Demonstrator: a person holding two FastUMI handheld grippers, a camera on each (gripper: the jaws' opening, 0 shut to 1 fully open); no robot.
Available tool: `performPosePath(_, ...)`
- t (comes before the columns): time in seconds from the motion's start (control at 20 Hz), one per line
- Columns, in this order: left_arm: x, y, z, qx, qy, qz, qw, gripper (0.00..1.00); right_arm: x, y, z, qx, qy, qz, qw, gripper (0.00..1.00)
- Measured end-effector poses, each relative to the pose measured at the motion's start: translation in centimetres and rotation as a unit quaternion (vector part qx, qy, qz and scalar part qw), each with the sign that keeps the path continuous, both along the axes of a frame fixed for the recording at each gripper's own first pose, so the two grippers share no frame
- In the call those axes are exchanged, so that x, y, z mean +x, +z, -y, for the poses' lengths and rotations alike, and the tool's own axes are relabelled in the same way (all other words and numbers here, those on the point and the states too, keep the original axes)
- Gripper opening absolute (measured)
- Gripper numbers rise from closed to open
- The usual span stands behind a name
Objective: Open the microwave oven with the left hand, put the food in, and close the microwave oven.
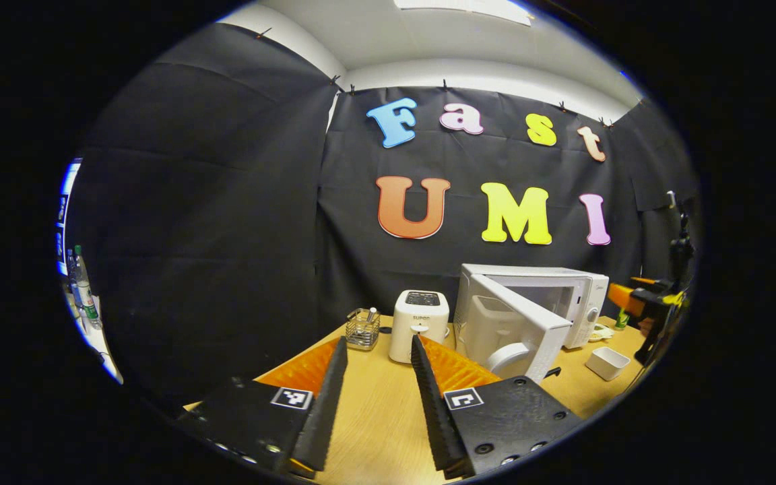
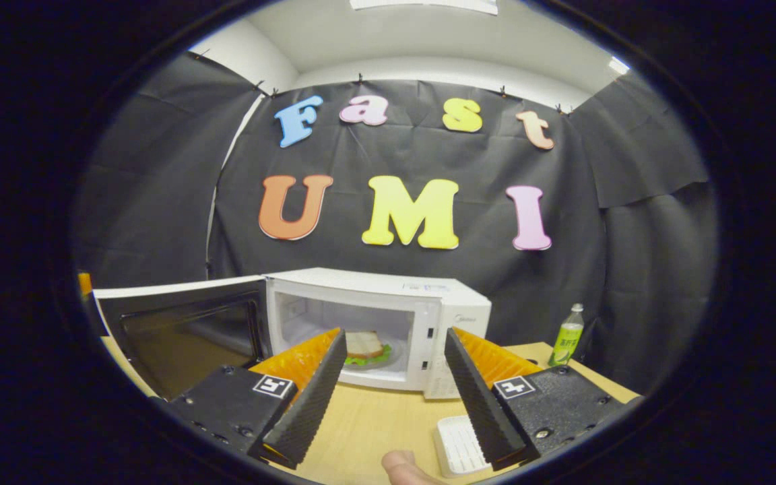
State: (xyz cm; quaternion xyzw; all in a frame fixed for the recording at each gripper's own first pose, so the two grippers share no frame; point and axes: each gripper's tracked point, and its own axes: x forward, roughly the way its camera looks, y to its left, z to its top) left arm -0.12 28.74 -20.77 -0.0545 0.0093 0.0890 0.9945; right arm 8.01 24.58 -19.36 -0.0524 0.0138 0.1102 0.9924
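A white microwave stands on the wooden table with its door swung wide open to the left. Inside, a sandwich on a plate rests on the oven floor. My right gripper is open in front of the cavity, holding nothing. In the left gripper view the microwave sits to the right with its door angled toward me. My left gripper is open and empty over the table, left of the door. The other gripper appears at the far right.
A white toaster and a small wire basket stand at the back of the table. A white dish lies near the microwave; the same white dish is below my right gripper. A green bottle stands right. A fingertip shows.
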Motion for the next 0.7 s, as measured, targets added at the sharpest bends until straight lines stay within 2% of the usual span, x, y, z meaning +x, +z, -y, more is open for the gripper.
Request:
performPosePath(0.05, 0.3, -0.1, 0.1, -0.002, -0.007, 0.002, 1.0, 0.36, -1.0, 1.4, 1.2, 0.008, -0.002, 0.003, 1.0, 0.89)
performPosePath(0.1, 0.6, -0.1, 0.4, -0.001, -0.019, 0.007, 1.0, 0.31, -1.7, 2.8, 2.3, 0.016, -0.002, 0.005, 1.0, 0.94)
performPosePath(0.2, 0.8, -0.9, 0.6, 0.014, -0.035, 0.003, 0.999, 0.16, -3.2, 5.1, 4.3, 0.022, -0.005, 0.011, 1.0, 0.93)
performPosePath(0.25, 1.5, -1.3, 0.3, 0.027, -0.024, 0.005, 0.999, 0.17, -3.7, 6.0, 5.4, 0.019, -0.007, 0.013, 1.0, 0.93)
performPosePath(0.3, 1.5, -1.6, 0.4, 0.03, -0.028, 0.004, 0.999, 0.0, -4.0, 7.0, 6.5, 0.014, -0.015, 0.016, 1.0, 0.93)
performPosePath(0.45, 2.3, -3.3, 1.7, 0.02, -0.062, -0.012, 0.998, 0.0, -5.3, 9.3, 9.7, 0.004, -0.037, 0.025, 0.999, 0.93)
performPosePath(0.7, 3.1, -5.8, 5.4, 0.03, -0.113, -0.029, 0.993, 0.0, -6.5, 11.5, 12.9, 0.024, -0.032, 0.037, 0.999, 0.93)
